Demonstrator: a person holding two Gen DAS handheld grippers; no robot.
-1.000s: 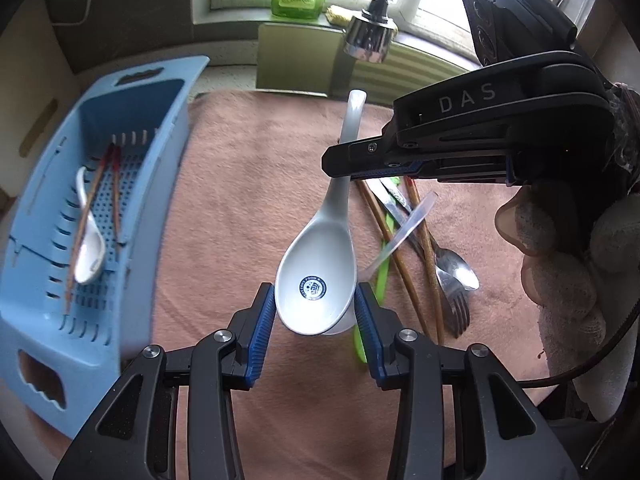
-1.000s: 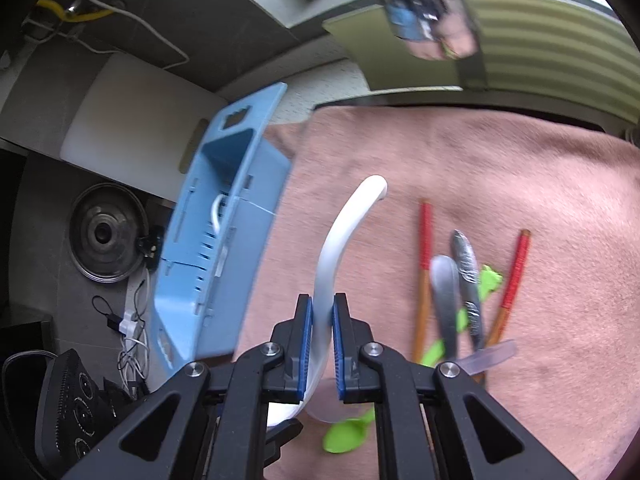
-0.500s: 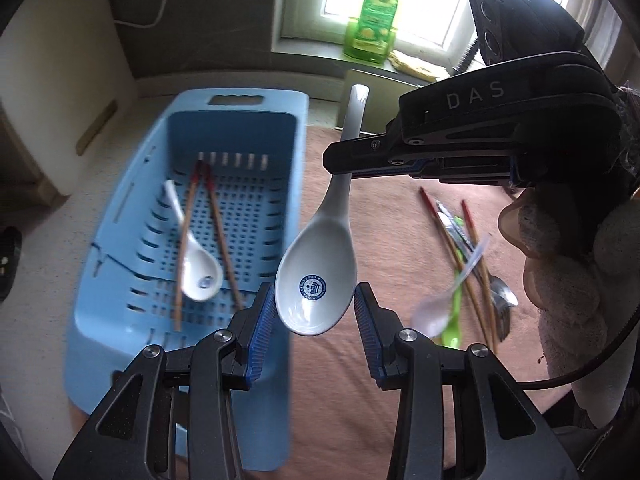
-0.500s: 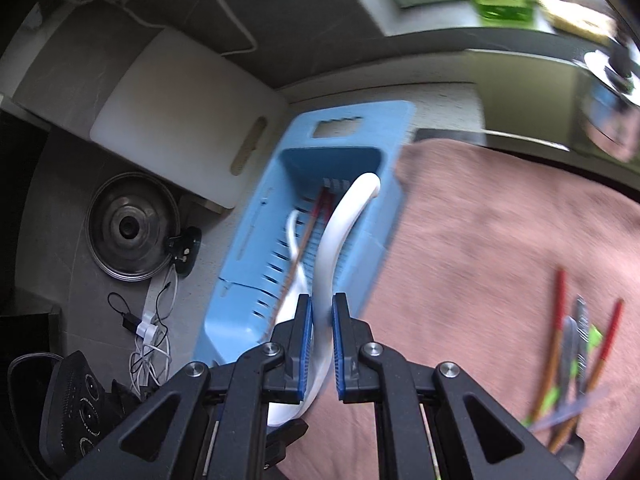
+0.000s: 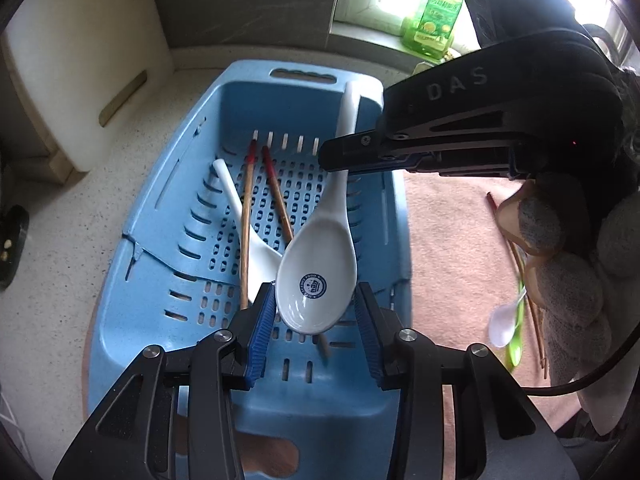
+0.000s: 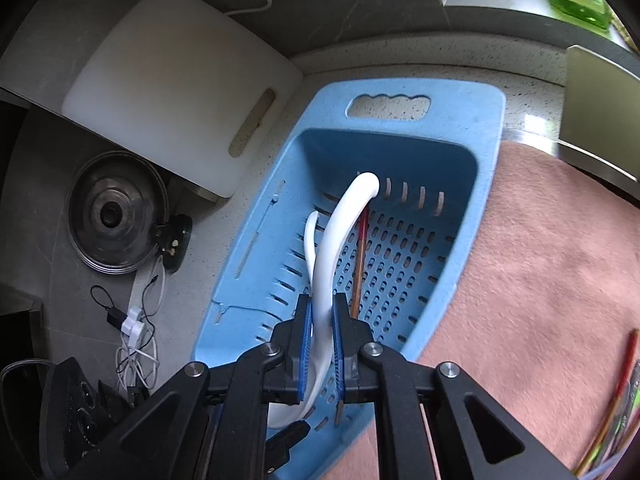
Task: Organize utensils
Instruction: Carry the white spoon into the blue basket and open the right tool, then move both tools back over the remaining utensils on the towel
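A white ceramic spoon (image 5: 316, 272) with a blue stamp in its bowl hangs over the blue slotted basket (image 5: 304, 76). My left gripper (image 5: 316, 300) has its blue pads pressed on both sides of the spoon's bowl. My right gripper (image 5: 332, 156) reaches in from the right and is shut on the handle (image 6: 344, 216), as the right wrist view (image 6: 320, 312) shows. In the basket (image 6: 492, 120) lie another white spoon (image 5: 236, 200) and two red-tipped chopsticks (image 5: 248, 208). The lower ends of the chopsticks are hidden behind the held spoon.
A pink towel (image 5: 448, 240) lies right of the basket with a clear plastic spoon (image 5: 502, 324), a green utensil (image 5: 516, 344) and chopsticks on it. A white cutting board (image 6: 172, 80) leans at the back left. A pot lid (image 6: 114, 212) and cables (image 6: 132, 320) lie left.
Both grippers have carried the white spoon leftward together, from above the pink towel to above the blue basket. The grip on bowl and handle looks the same.
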